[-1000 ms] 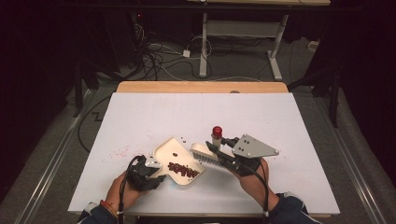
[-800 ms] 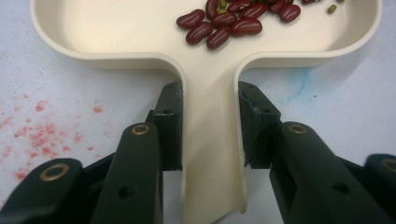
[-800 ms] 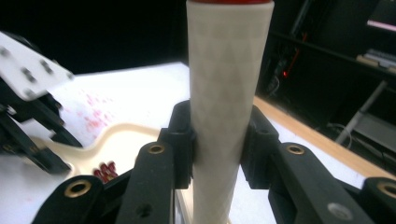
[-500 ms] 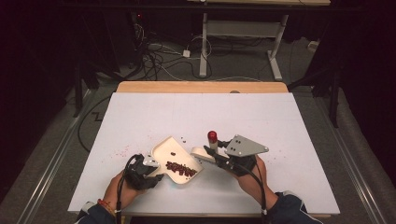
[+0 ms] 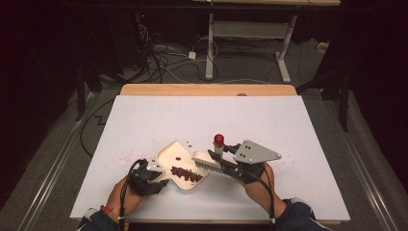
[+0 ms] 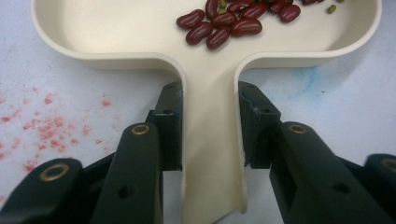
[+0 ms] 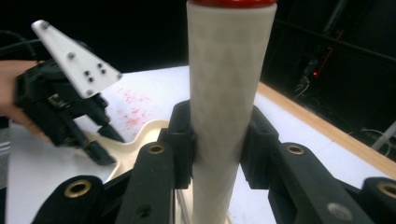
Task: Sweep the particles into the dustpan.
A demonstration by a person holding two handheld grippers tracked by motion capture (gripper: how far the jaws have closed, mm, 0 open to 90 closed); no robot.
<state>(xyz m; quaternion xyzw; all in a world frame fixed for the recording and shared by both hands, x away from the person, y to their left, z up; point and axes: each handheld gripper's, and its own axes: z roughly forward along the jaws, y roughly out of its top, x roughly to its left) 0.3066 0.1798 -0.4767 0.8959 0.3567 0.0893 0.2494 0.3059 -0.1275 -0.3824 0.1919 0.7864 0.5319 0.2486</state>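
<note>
— What's the work surface like, and the room around it?

— A white sheet covers the table (image 5: 288, 125), with a bare wooden strip along the far edge and red stains (image 5: 126, 156) left of the work. Beyond it the room is dark: cables (image 5: 163, 57) on the floor and a white desk frame (image 5: 245, 33).

— And the dustpan?

— The cream dustpan (image 5: 180, 161) lies flat near the table's front edge, left of centre. Its long axis runs diagonally: handle toward the person's left hand, open mouth toward the far right. Red kidney beans (image 5: 186, 174) sit inside. The left gripper (image 6: 210, 123) is clamped on the handle, a pad on either side.

— The brush?

— The right gripper (image 7: 217, 140) grips the brush (image 5: 214, 161) by its cream, red-capped handle (image 7: 226, 93), which stands roughly upright; the bristle head stretches across the pan's right side.
</note>
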